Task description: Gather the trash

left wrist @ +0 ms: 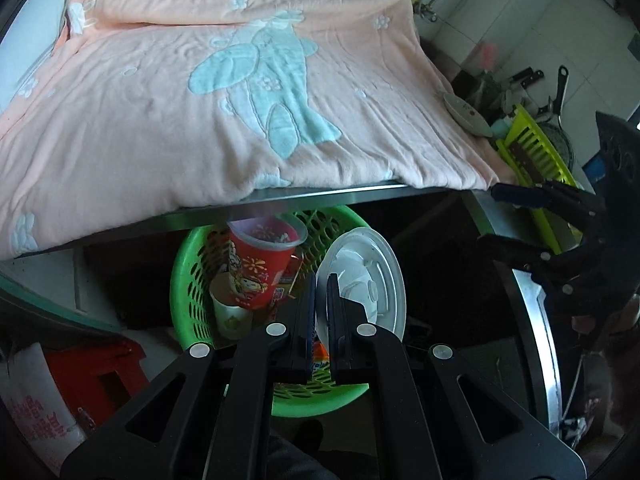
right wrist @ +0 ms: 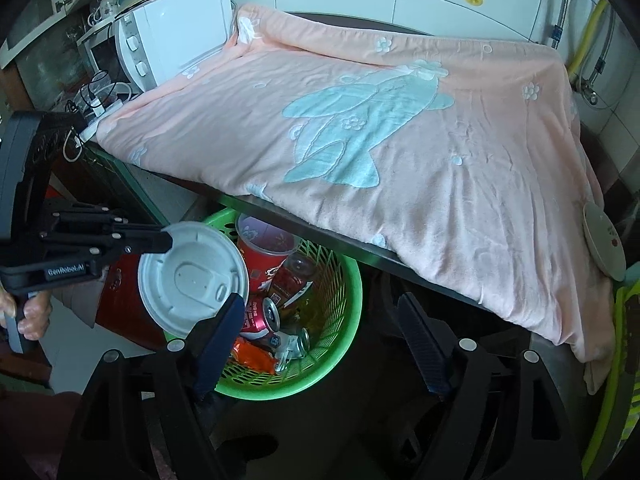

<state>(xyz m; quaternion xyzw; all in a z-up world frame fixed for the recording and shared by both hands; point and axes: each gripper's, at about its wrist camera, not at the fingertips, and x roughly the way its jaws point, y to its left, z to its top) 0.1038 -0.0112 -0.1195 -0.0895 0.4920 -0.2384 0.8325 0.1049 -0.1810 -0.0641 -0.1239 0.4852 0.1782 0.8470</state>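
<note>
My left gripper (left wrist: 320, 288) is shut on the rim of a white plastic lid (left wrist: 362, 276) and holds it over a green basket (left wrist: 180, 280) on the floor under the table edge. The right wrist view shows the left gripper (right wrist: 166, 240) and the lid (right wrist: 192, 276) from the side. The basket (right wrist: 344, 320) holds a red paper cup (left wrist: 256, 268), a small white cup (left wrist: 230, 312), red cans (right wrist: 260, 316), a crushed silver can (right wrist: 294, 344) and an orange wrapper (right wrist: 256, 354). My right gripper (right wrist: 320, 312) is open and empty above the basket's right side; it also shows in the left wrist view (left wrist: 496, 216).
A pink blanket (left wrist: 200, 100) covers the table above the basket. A white round dish (right wrist: 604, 240) lies at its right edge. A yellow-green dish rack (left wrist: 536, 160) stands right, a white microwave (right wrist: 172, 36) left. A red stool (left wrist: 100, 376) and a printed bag (left wrist: 36, 408) stand beside the basket.
</note>
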